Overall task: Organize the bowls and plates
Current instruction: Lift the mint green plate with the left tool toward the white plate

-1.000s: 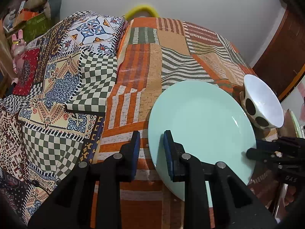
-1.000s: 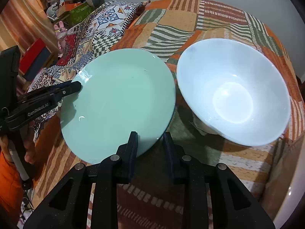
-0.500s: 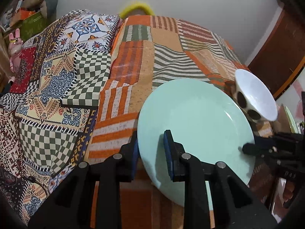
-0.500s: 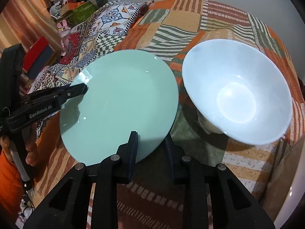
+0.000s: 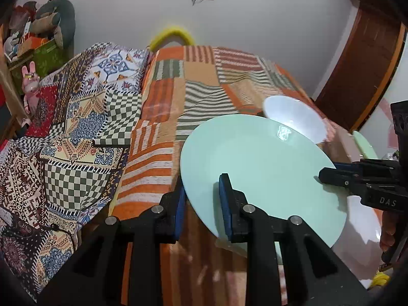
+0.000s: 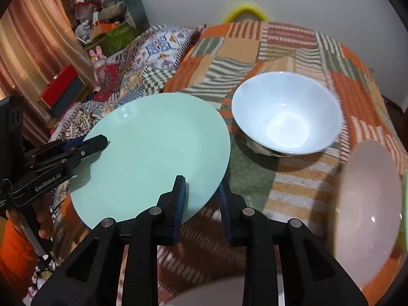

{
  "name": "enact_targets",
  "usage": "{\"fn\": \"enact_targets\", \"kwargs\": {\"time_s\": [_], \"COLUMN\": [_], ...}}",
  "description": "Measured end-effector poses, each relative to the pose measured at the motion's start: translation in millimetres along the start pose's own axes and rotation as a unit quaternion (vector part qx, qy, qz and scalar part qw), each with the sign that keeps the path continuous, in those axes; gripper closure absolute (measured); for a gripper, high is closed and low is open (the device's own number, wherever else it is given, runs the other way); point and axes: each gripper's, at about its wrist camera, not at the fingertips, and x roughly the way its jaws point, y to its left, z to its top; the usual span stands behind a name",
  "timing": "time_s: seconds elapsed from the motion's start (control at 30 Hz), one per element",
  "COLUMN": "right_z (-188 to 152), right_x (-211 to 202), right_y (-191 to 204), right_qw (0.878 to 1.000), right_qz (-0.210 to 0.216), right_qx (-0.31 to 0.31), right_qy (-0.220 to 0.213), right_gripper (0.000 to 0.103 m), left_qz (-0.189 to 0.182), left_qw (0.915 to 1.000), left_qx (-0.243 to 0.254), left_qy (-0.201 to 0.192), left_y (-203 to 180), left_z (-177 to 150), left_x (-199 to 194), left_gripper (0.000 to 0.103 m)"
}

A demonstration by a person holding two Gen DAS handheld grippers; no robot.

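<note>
A mint-green plate (image 5: 262, 163) (image 6: 153, 150) hangs tilted above the patchwork bed, carried by both grippers at opposite rims. My left gripper (image 5: 202, 191) is shut on its near-left rim, one pad above and one below. The right gripper (image 6: 200, 186) is shut on the opposite rim and shows in the left wrist view at the plate's right edge (image 5: 327, 172). In the right wrist view the left gripper (image 6: 98, 144) pinches the plate's left edge. A white bowl (image 6: 285, 112) (image 5: 295, 117) stands on the bed just beyond the plate.
A pale pinkish dish (image 6: 364, 211) (image 5: 362, 224) lies low at the right, with a green rim (image 5: 364, 142) beside it. The patterned quilt (image 5: 84, 127) covers the bed's left side. Boxes and toys (image 6: 109, 33) crowd the far left. A wooden door (image 5: 367, 76) stands at the right.
Both grippers have risen with the plate, which now hangs clear of the bedspread. The bowl sits lower and farther off, and the pinkish dish has come into view at the right.
</note>
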Motion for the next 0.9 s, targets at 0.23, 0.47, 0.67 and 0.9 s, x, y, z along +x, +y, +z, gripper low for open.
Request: {"fn": "enact_targets", "kwargs": {"time_s": [0.23, 0.47, 0.67, 0.9], "right_z": [-17.7, -52.6, -83.1, -119.1], "right_x": [-59.3, -111.0, -138.6, -161.8], "right_y": [3.4, -3.9, -18.6, -38.1], "right_qw": [0.999, 0.997, 0.996, 0.994], "right_qz": [-0.009, -0.013, -0.013, -0.016], "right_qx": [0.000, 0.008, 0.022, 0.043], "right_qy": [-0.042, -0.074, -0.090, -0.102], "right_gripper": [0.080, 0.080, 0.080, 0.080], "left_qz": [-0.009, -0.014, -0.020, -0.031], "left_qw": [0.9994, 0.9979, 0.9973, 0.9961], "left_qx": [0.019, 0.045, 0.056, 0.074], "left_qy": [-0.029, -0.043, -0.042, -0.035], "left_y": [-39.6, -85.5, -126.2, -165.3], "left_z": [-2.1, -15.6, -34.5, -56.5], "left_x": [-51.6, -98.0, -119.3, -127.3], "left_gripper": [0.078, 0.078, 0.078, 0.078]}}
